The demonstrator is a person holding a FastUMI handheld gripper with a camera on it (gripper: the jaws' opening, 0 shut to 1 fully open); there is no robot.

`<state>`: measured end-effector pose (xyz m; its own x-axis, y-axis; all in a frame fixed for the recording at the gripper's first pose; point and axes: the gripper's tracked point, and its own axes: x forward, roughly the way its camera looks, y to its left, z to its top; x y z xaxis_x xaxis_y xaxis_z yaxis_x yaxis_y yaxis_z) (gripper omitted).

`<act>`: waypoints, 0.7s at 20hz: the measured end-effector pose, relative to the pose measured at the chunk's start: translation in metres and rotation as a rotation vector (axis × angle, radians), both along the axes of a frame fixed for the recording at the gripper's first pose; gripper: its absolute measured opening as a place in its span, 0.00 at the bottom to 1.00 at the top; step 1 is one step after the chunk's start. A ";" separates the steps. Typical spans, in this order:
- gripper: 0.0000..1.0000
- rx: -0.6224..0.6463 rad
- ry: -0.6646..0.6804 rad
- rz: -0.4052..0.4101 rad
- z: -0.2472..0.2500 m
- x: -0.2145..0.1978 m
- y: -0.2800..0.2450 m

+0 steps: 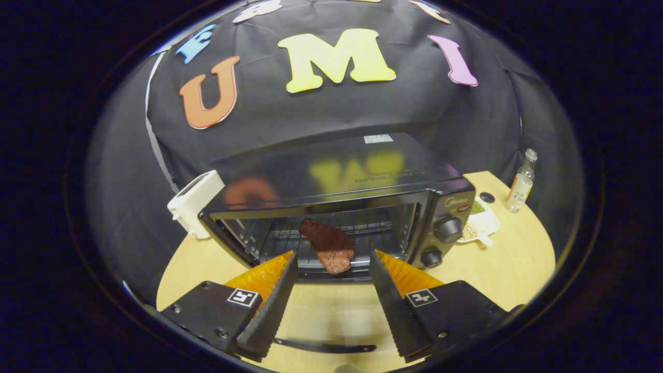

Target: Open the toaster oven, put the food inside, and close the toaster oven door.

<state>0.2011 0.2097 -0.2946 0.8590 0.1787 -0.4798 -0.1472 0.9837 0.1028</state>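
gripper [331,259] open; steak [328,245] overhanging toaster oven [336,207] rack

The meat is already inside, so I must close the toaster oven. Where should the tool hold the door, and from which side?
Probably the door handle, the dark bar across the free edge of the folded-down glass door, nearest the open tool. Come from the front and under it, then lift, since the door seems hinged at the base of the toaster oven.
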 end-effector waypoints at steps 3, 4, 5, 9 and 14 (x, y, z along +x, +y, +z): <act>0.89 -0.050 0.009 0.022 0.011 -0.029 -0.017; 0.89 -0.068 0.005 0.024 0.014 -0.038 -0.024; 0.90 -0.085 0.006 0.024 0.015 -0.045 -0.031; 0.90 -0.133 0.036 0.018 0.013 -0.074 -0.051; 0.90 -0.185 0.100 0.058 -0.016 -0.123 -0.068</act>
